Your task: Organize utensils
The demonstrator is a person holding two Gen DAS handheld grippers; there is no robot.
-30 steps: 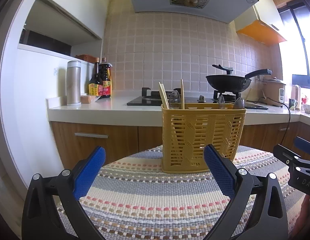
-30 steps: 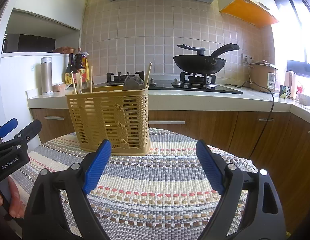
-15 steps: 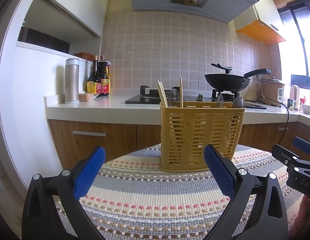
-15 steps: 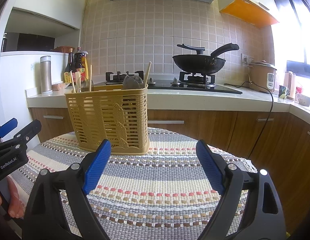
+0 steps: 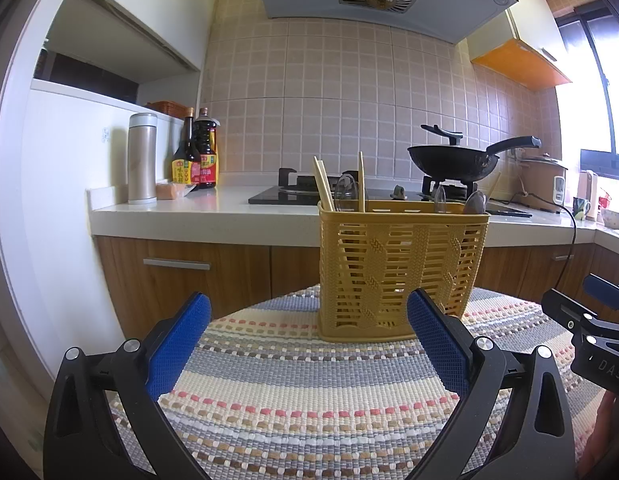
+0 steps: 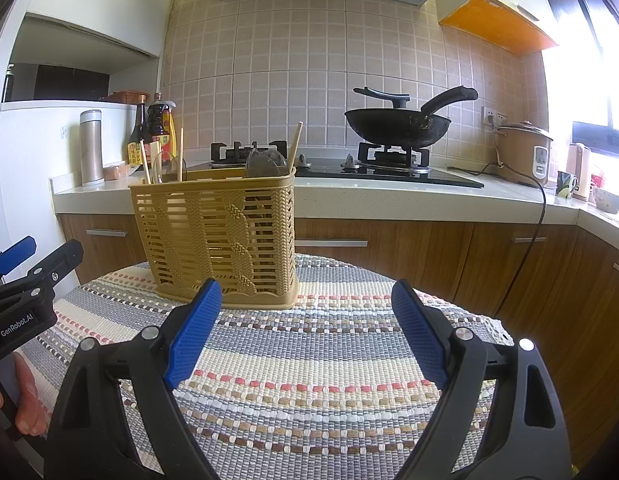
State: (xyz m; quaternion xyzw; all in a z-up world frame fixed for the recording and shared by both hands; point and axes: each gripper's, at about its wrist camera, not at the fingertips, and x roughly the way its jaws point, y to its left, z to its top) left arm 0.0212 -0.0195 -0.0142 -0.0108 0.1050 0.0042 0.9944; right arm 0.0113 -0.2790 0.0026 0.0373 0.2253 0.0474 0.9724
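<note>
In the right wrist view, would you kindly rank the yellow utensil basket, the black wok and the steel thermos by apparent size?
1. Yellow utensil basket, though it sits nearest the camera.
2. Black wok.
3. Steel thermos.

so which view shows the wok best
The right wrist view: the wok sits large and unobstructed on the burner, handle clear. In the left wrist view the wok is smaller and farther, behind the basket.
</note>
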